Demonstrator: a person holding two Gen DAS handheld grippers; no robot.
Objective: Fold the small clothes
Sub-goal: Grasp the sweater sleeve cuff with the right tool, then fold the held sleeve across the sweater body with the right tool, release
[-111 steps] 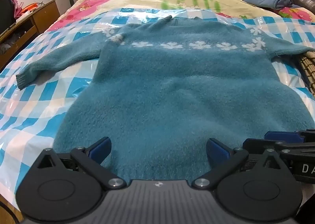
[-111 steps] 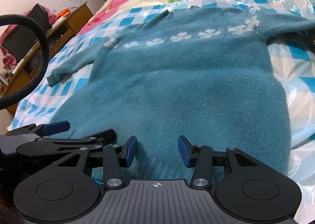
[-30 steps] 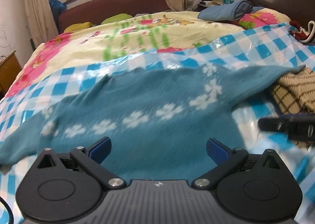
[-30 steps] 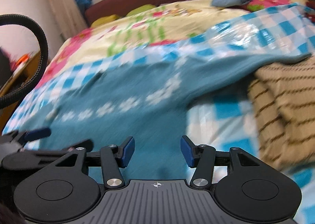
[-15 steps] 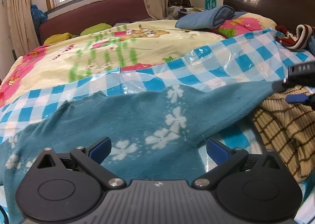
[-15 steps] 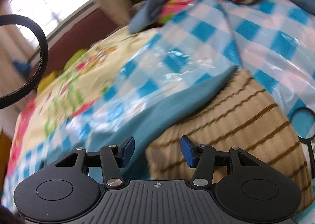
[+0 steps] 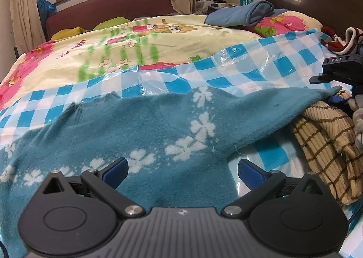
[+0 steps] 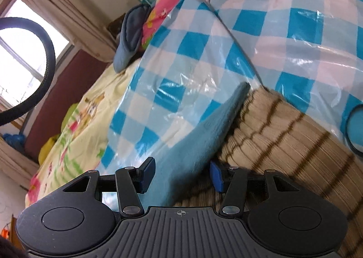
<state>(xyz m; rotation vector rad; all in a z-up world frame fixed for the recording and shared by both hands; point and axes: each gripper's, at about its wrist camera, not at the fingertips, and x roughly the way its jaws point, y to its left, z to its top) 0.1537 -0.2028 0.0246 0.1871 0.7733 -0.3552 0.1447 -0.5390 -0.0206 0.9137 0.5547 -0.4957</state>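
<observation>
**Teal, checks and stripes on the bed**

You have a teal sweater [image 7: 140, 126] with a band of white flowers, lying on a blue-and-white checked plastic sheet [image 7: 261, 62]. Beside it you see a beige knit [image 7: 324, 140] with brown grid stripes. Behind lies a pale yellow quilt [image 7: 127, 49] with pink and green prints.

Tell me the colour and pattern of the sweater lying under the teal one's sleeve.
The beige sweater has thin brown grid lines; the left wrist view shows it best.
</observation>
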